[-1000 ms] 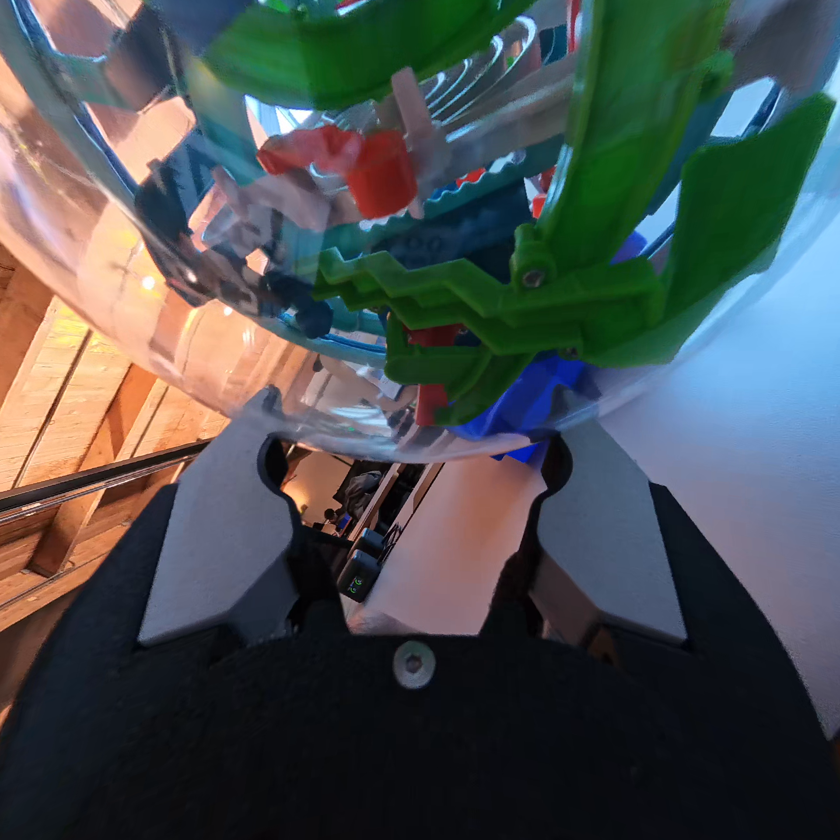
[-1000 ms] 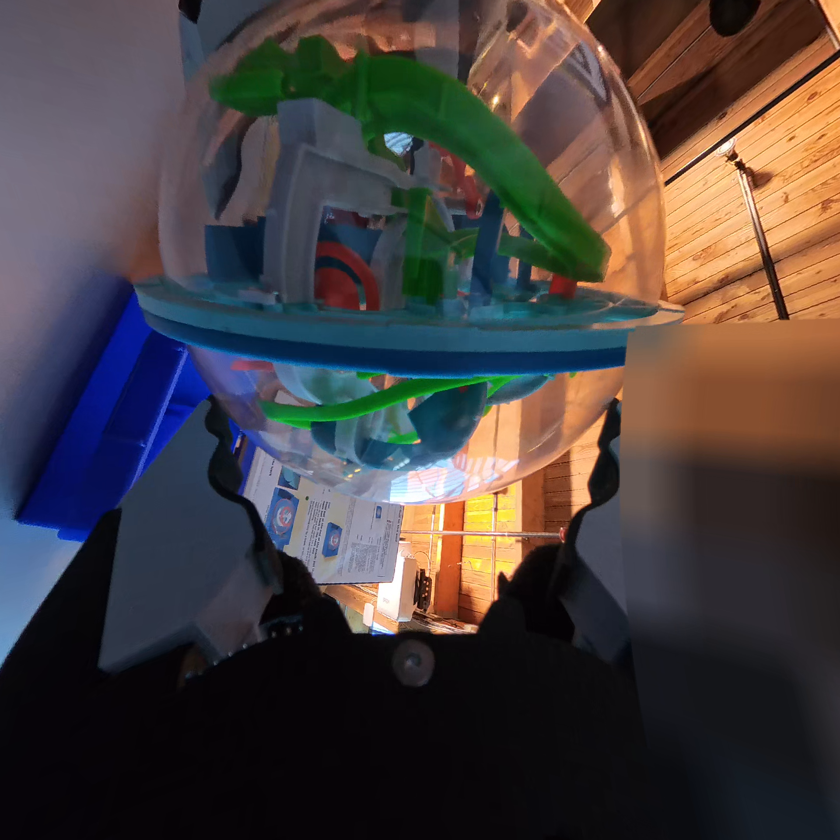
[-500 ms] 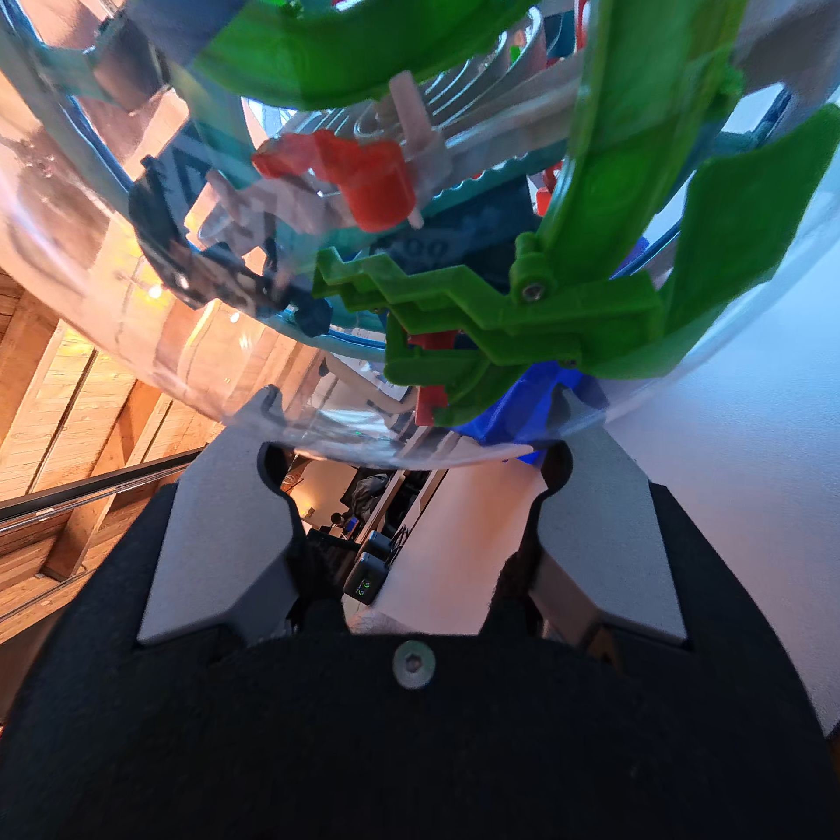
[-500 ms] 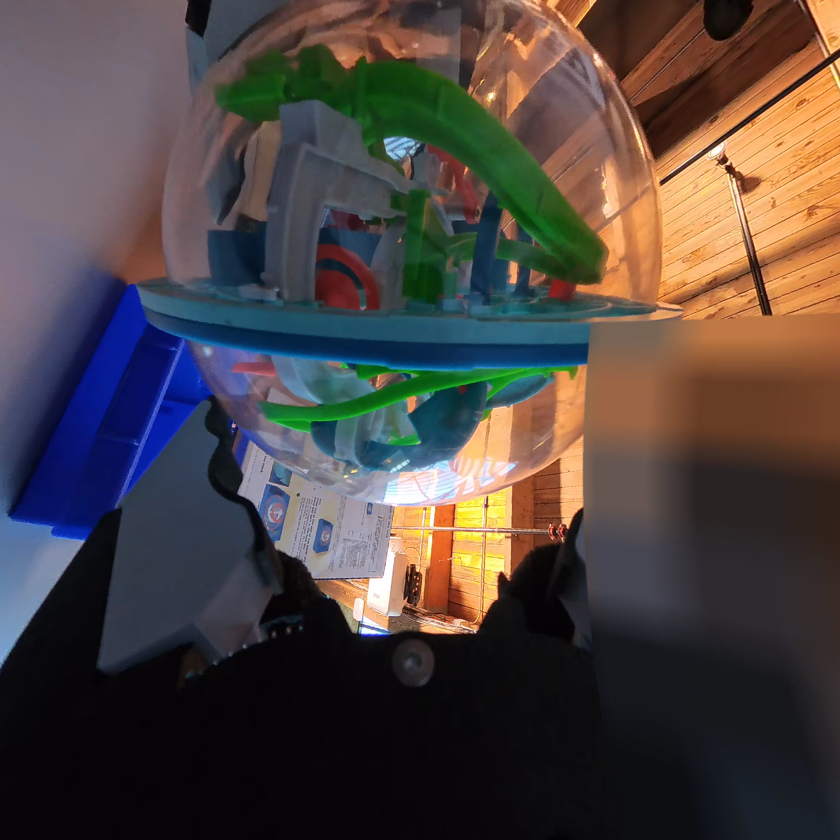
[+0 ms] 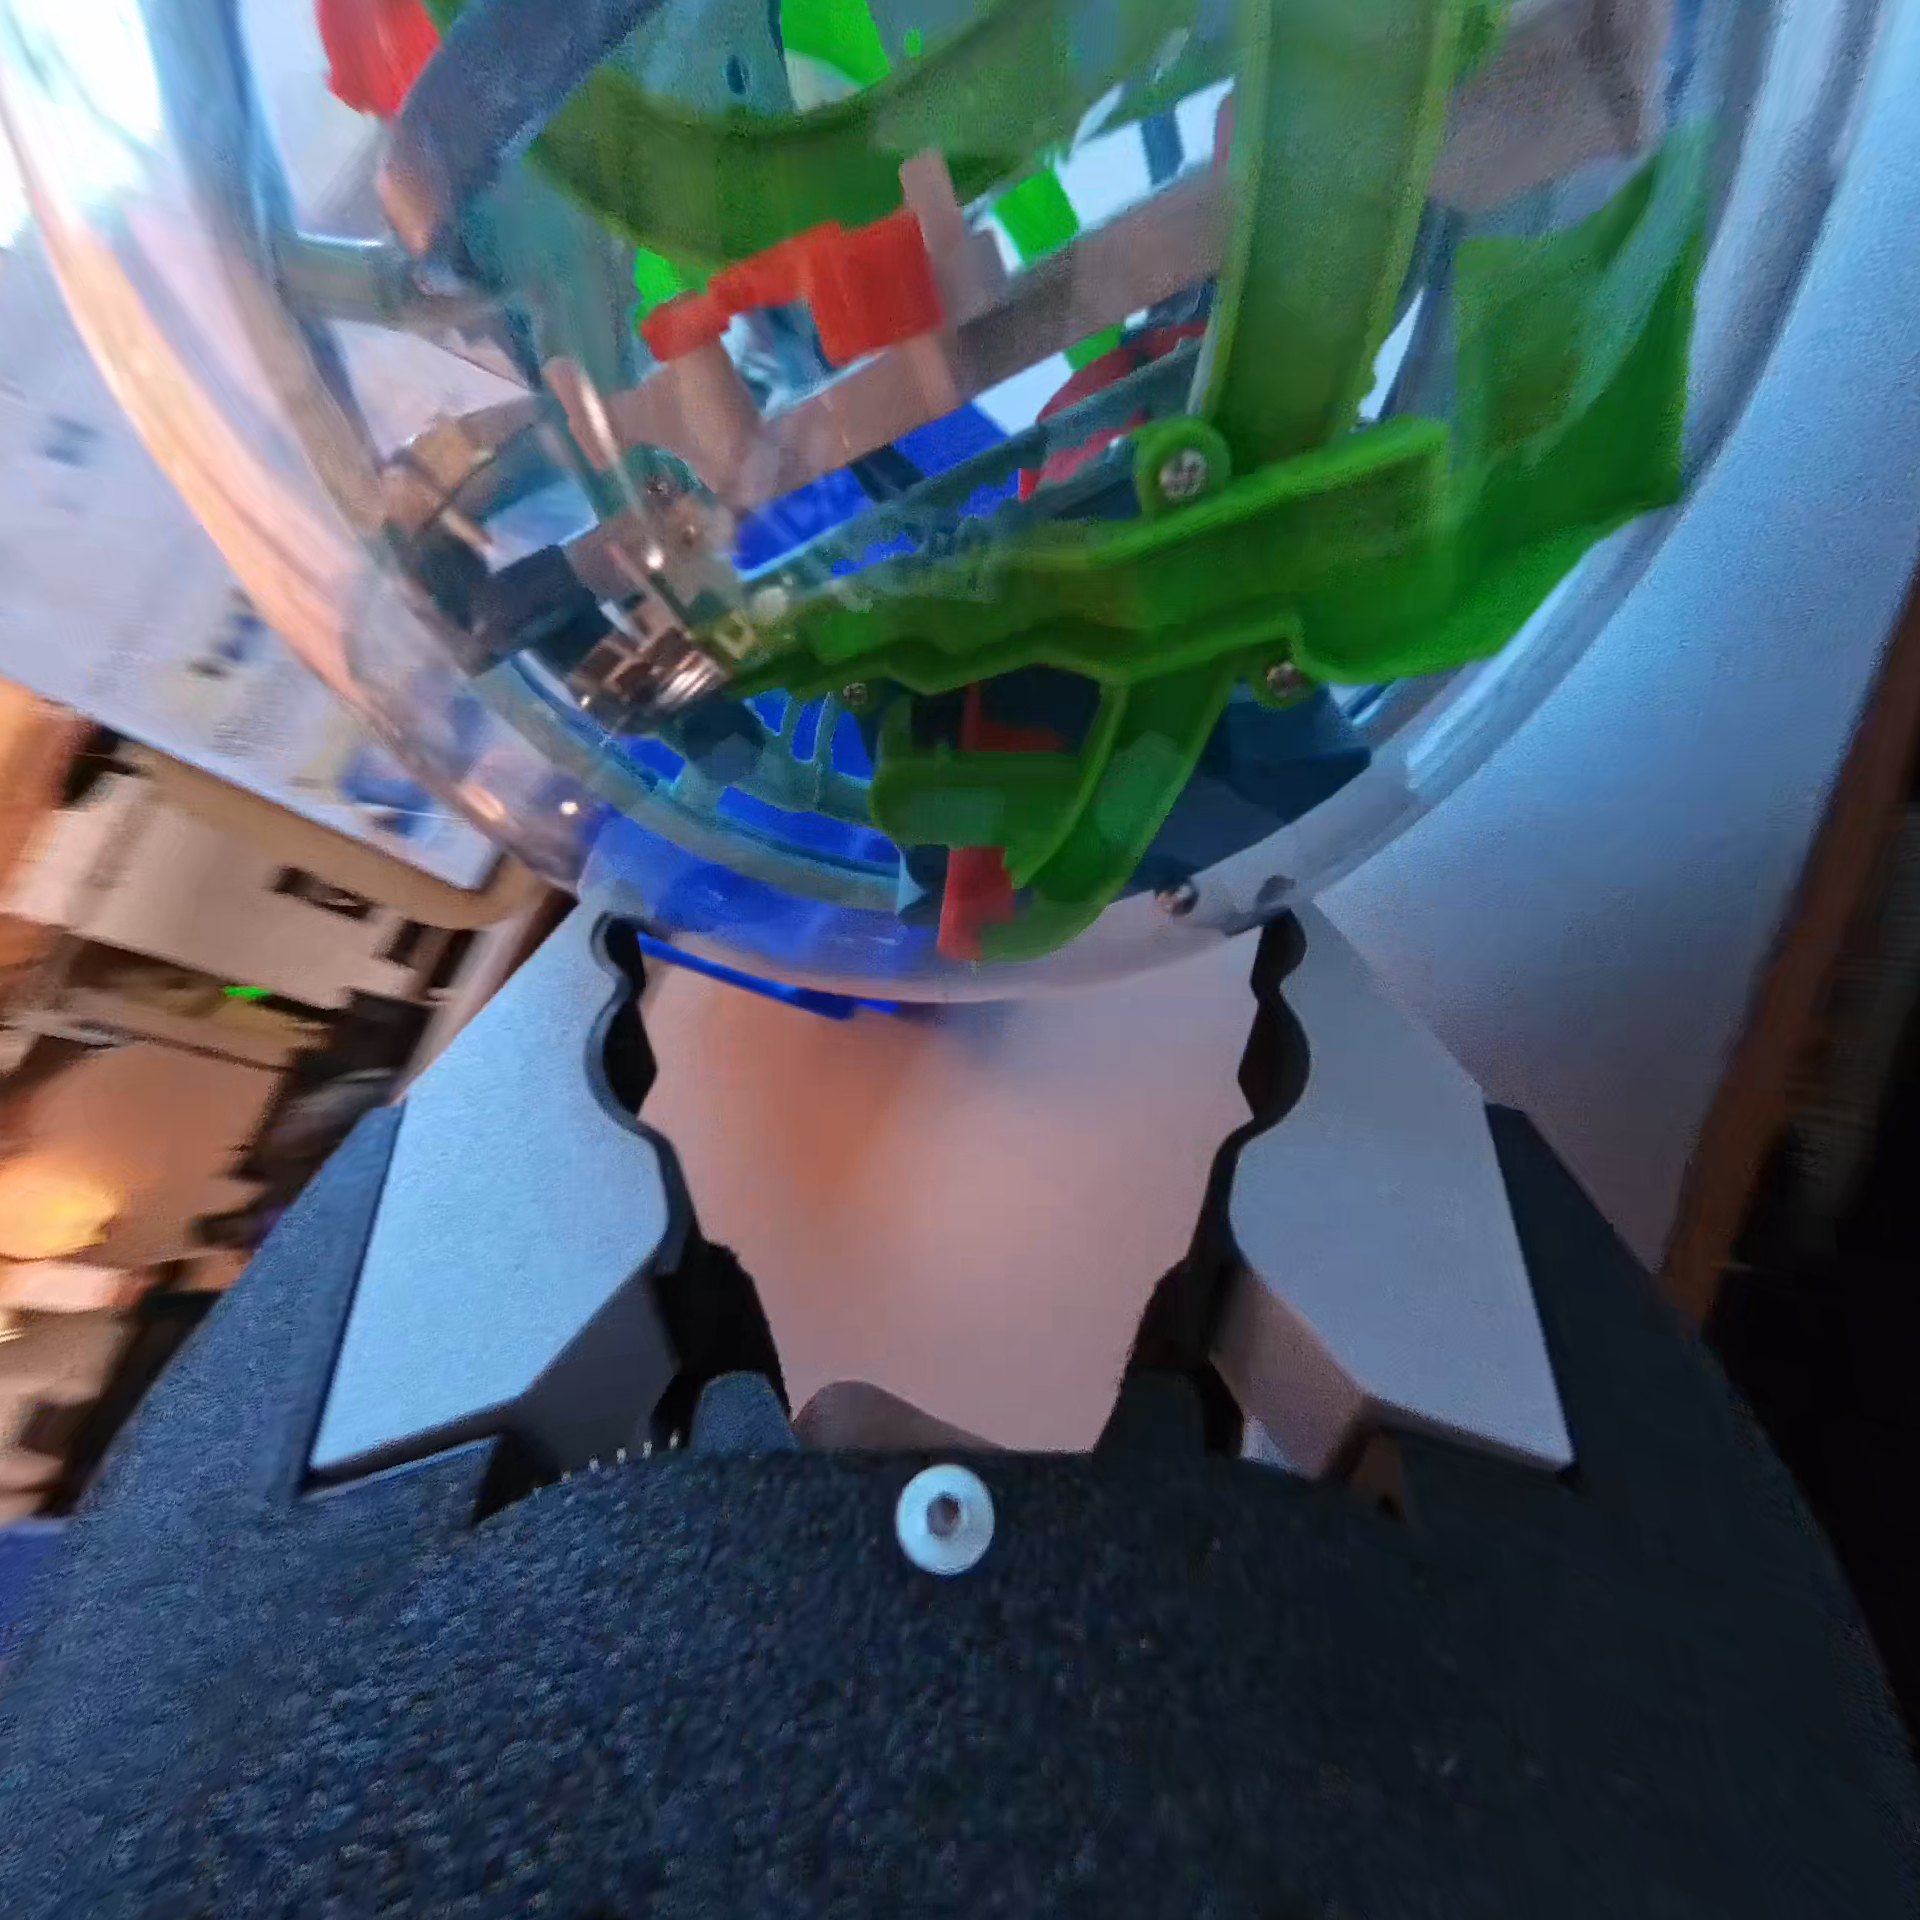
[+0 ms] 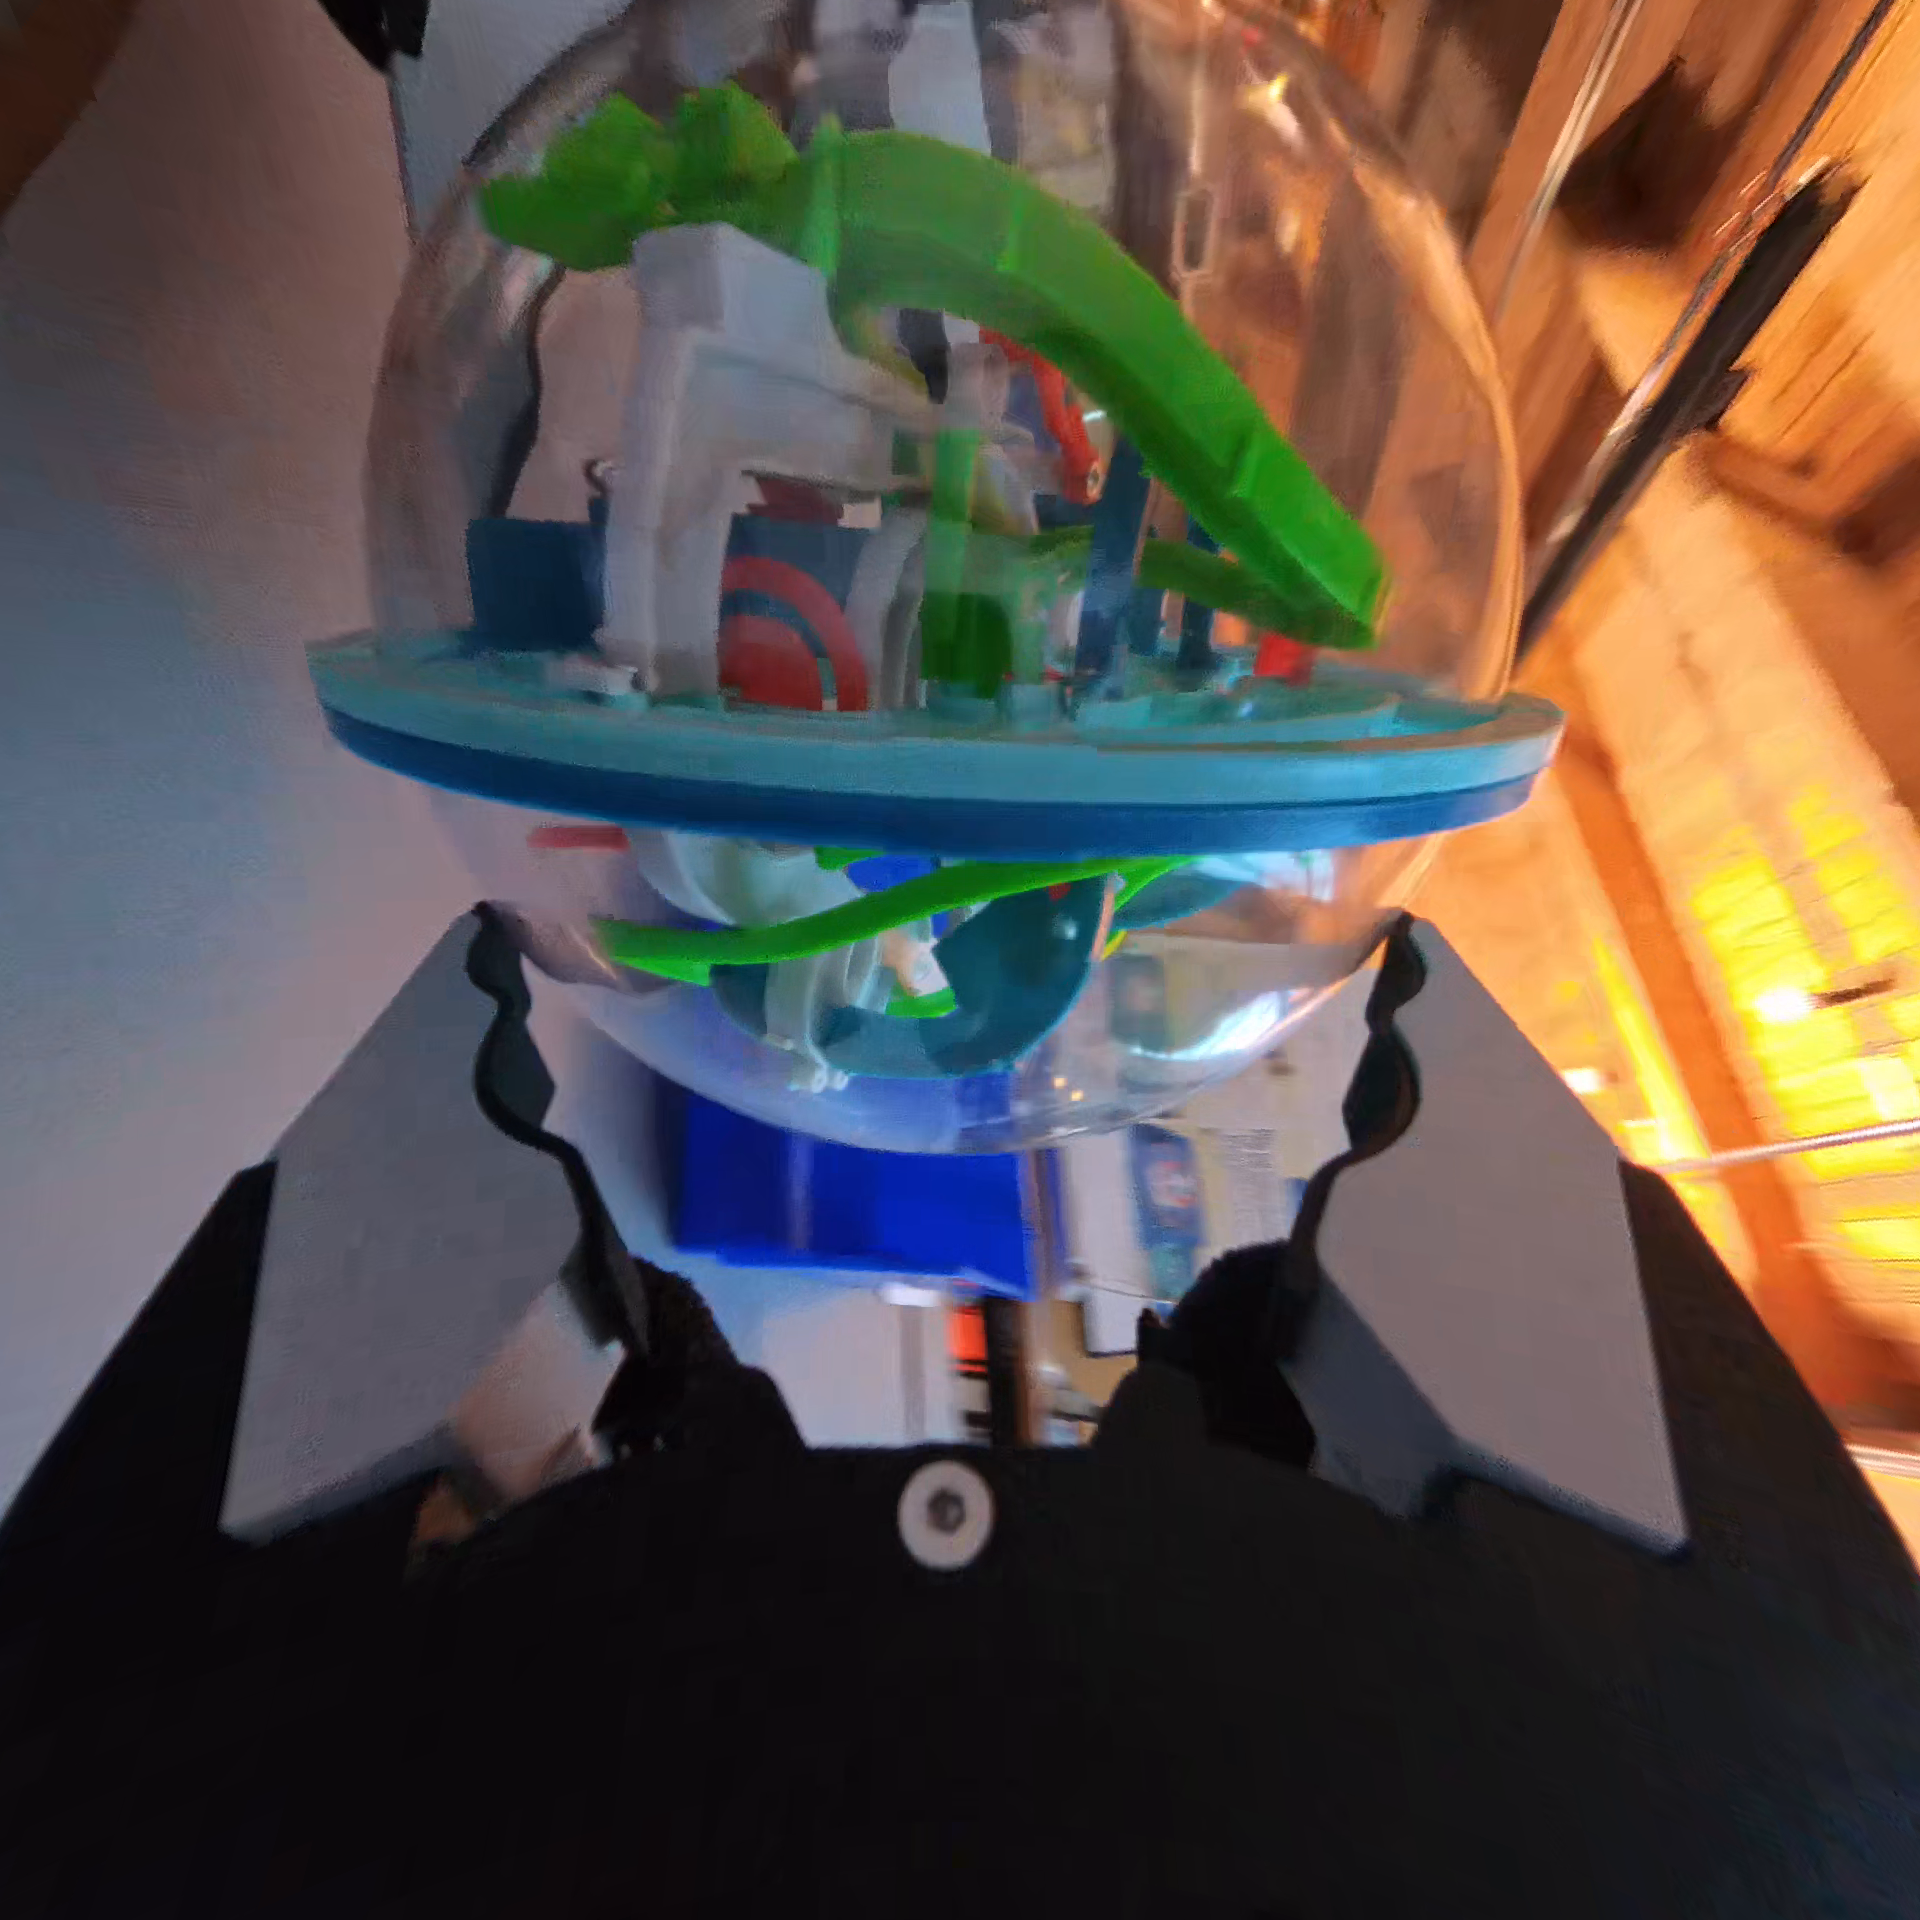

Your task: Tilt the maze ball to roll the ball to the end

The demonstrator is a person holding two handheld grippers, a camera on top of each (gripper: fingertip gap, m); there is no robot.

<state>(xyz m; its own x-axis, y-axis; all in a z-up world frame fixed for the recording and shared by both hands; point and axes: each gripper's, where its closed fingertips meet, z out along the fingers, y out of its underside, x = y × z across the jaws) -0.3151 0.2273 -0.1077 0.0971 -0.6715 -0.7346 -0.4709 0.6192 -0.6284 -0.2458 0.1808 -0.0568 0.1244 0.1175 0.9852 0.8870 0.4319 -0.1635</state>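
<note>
The maze ball (image 5: 935, 468) is a clear sphere with green, red, grey and blue tracks inside. It fills the top of the left wrist view, and my left gripper (image 5: 943, 933) grips its curved shell with both fingertips touching it. In the right wrist view the maze ball (image 6: 935, 623) shows its teal and blue middle ring lying roughly level. My right gripper (image 6: 940, 927) holds the lower half of the sphere between widely spread fingertips. The sphere is held off the surface between the two grippers. I cannot make out the small rolling ball inside.
A blue box (image 6: 852, 1205) and a printed sheet (image 6: 1195, 1174) lie behind the sphere on a white surface (image 6: 156, 727). A wooden wall (image 6: 1714, 727) with warm lights is at the right. In the left wrist view the white surface (image 5: 1610, 935) shows at the right.
Both grippers have swung with the maze ball, and the views are blurred by motion. In the right view the blue box has moved from the left to under the sphere. The grips are unchanged.
</note>
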